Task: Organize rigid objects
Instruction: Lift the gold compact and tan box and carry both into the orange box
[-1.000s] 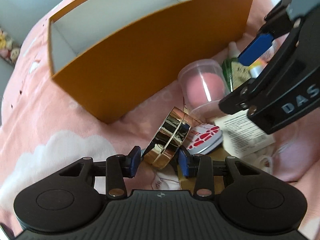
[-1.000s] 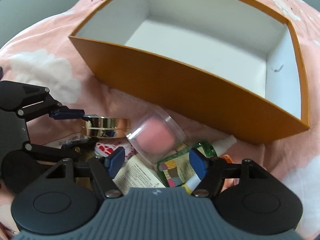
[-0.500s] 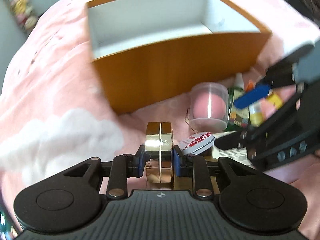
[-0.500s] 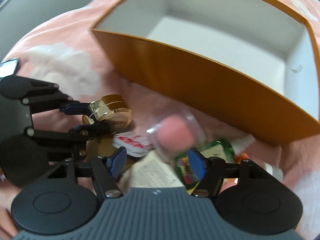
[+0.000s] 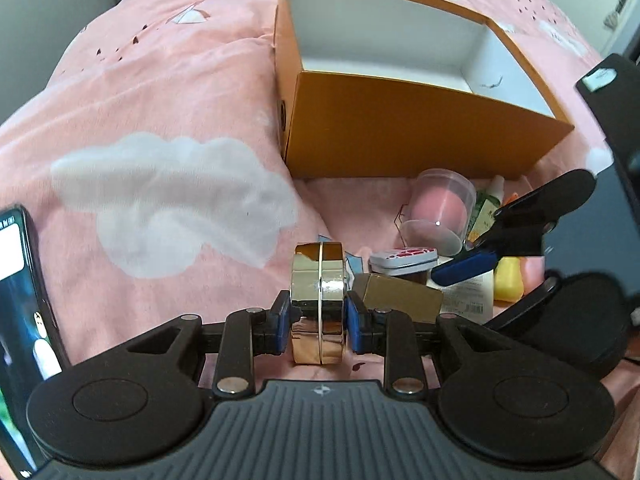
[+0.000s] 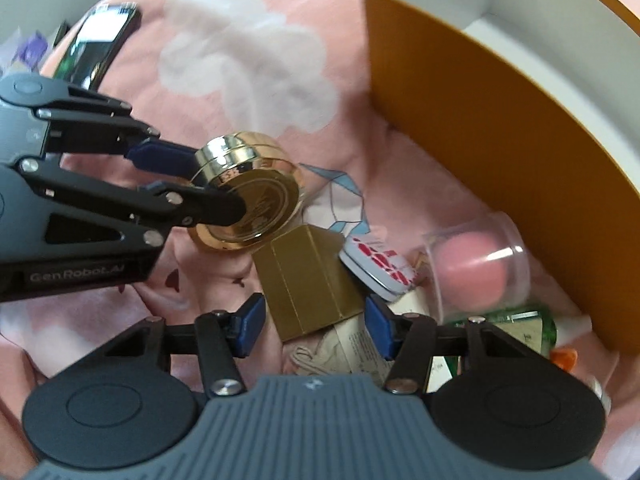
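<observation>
My left gripper (image 5: 318, 316) has its jaws clamped on the gold compact (image 5: 319, 300), pads on its two flat faces, the disc standing on edge just above the bedspread (image 5: 160, 120). That polished metal is my chief worry: the pads bear on slick faces, so a quick swing toward the orange box (image 5: 420, 136) at one o'clock could let it rotate or slide out, and I judge it could clip the near wall if I carry it low. My right gripper (image 6: 314, 322) has just been narrowing its jaws around the gold carton (image 6: 308, 280), yet the pads have not touched it and a gap shows on each side. The carton lies skewed across them, so closing now may pinch a corner and twist it, or nudge the red-and-white tin (image 6: 376, 268) leaning on it at one o'clock. The clear cup with the pink sponge (image 6: 476, 264) at two o'clock could roll away. Everything rests on a soft, rumpled pink bed with white clouds, which gives under pressure; a phone (image 5: 20, 300) lies at nine o'clock, and grey walls stand beyond.
</observation>
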Tool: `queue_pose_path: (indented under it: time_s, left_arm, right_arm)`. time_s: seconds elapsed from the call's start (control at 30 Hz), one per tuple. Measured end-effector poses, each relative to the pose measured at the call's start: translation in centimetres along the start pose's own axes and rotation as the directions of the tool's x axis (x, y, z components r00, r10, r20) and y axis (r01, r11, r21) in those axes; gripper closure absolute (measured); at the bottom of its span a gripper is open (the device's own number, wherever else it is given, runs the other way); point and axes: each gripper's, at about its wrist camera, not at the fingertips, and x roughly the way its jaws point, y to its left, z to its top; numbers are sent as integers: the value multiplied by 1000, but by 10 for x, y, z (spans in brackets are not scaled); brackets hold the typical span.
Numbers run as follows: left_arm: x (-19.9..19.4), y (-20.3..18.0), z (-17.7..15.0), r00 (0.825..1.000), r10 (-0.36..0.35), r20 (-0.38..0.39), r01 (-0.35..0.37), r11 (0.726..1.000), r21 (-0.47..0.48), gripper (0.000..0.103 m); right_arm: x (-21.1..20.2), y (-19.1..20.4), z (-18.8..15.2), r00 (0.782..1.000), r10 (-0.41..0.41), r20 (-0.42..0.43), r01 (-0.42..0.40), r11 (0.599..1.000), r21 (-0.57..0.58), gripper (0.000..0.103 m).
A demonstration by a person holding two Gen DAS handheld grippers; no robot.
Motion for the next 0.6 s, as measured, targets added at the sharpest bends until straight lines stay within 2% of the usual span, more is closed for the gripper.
queue_pose_path:
  time_s: [0.3,0.37,0.6]
  left_arm:
    - [-2,12,-5,999,-36,17,36,999,-39,72]
    - [-3,12,-7,999,-38,20,39,998,-40,72]
    - [-6,13,-7,998,-52,32,54,997,-58,72]
  right_arm:
    - [35,21,14,988,-97,-118,81,988,-129,40]
    - [34,18,14,987,-107,-120,93,988,-121,48]
    - [9,6,14,996,-62,-57,60,997,-42,51]
